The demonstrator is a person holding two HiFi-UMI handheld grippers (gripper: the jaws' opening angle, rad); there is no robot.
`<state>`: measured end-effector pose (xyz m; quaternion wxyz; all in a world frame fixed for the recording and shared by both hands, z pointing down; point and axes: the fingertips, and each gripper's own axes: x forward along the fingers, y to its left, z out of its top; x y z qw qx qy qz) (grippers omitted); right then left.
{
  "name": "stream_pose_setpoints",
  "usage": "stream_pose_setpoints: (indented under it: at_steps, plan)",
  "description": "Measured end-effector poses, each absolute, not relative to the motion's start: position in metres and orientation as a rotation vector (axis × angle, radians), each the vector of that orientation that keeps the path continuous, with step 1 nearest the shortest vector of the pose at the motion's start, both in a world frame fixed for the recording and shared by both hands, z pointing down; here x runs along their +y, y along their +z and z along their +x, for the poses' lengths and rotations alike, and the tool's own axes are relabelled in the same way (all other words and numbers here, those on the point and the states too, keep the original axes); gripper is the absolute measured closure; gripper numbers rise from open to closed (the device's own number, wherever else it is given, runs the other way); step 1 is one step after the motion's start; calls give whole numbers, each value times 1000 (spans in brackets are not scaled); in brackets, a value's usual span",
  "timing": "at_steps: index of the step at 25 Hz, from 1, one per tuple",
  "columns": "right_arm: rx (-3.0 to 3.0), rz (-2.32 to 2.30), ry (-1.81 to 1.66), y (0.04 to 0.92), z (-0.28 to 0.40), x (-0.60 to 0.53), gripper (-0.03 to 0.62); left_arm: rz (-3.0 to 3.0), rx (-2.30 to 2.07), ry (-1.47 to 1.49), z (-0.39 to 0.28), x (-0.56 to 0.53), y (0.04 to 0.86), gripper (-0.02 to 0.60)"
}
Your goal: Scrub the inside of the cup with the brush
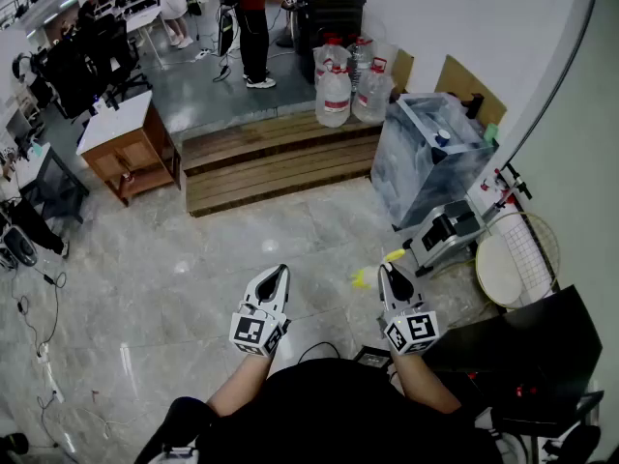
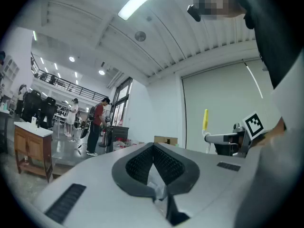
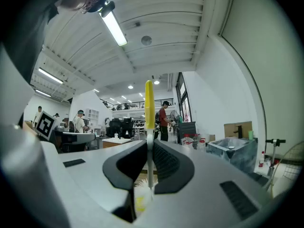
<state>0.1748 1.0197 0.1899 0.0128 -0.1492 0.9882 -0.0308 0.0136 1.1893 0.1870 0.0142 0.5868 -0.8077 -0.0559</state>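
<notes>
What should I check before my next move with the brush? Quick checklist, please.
1. Brush gripped: ok. The right hand-held gripper has its jaws shut on the brush.
2. Cup in the other hand: cannot tell. The left hand-held gripper is shut with a thin clear piece between its pads, and no cup shape can be made out.
3. Bristles pointing outward: not ok. The bristles sit behind the jaws, and the yellow handle end points forward.
4. Grippers brought together: not ok. They are held side by side and apart, both level, above the floor.
</notes>
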Motion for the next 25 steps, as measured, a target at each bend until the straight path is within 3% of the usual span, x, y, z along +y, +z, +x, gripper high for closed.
stream_pose_setpoints:
  at_steps: [18, 19, 21, 25]
  plan:
    - [3021, -517, -120, 184, 230, 1013, 546, 1904, -2424, -146, 53, 1174, 197, 563]
    - [3024, -522, -118, 188, 238, 1009, 546, 1908, -2416, -140, 59, 1168, 200, 543]
    - [3036, -542, -125, 194, 254, 1002, 546, 1894, -2407, -120, 69, 1158, 207, 430]
    - [3036, -589, -163, 203, 275, 982, 546, 1881, -2410, -78, 75, 1143, 219, 394]
